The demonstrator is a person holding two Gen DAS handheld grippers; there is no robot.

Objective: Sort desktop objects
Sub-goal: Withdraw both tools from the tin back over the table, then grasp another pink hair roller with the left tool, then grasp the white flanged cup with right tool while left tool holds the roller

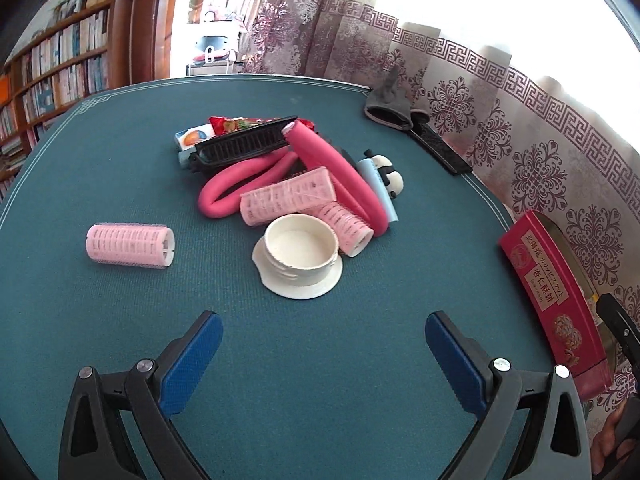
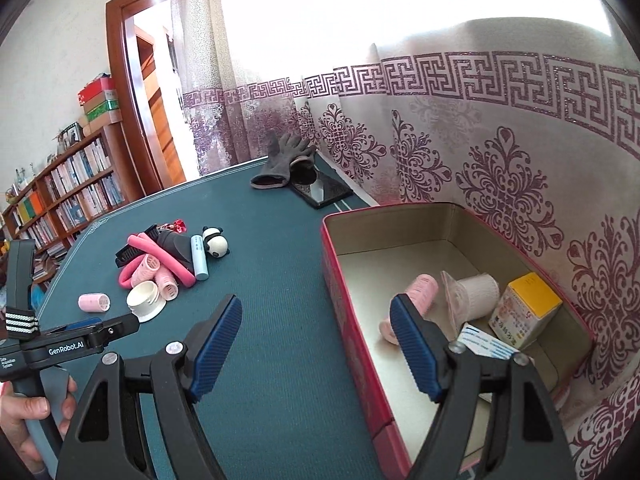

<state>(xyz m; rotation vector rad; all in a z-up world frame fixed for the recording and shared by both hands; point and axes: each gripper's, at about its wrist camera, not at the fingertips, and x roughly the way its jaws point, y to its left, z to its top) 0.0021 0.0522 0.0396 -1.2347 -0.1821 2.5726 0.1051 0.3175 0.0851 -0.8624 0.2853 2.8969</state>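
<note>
Across the frame's middle spreads a teal table mat [image 1: 320, 360] — bookshelves [image 1: 60, 64] upper left, patterned curtain [image 2: 480, 152] right; left gripper [image 1: 324, 356] and right gripper [image 2: 316, 344] both gape empty.

Matt woven cloth table [image 1: 120, 160]; glossy plastic lid [image 1: 300, 256]

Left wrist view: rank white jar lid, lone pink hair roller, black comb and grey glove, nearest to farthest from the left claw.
1. White jar lid, straight ahead of the open left claw.
2. Lone pink hair roller, off to the left, apart from the pile.
3. Black comb, at the back of the pile.
4. Grey glove, far right edge of the table, by the curtain.
</note>
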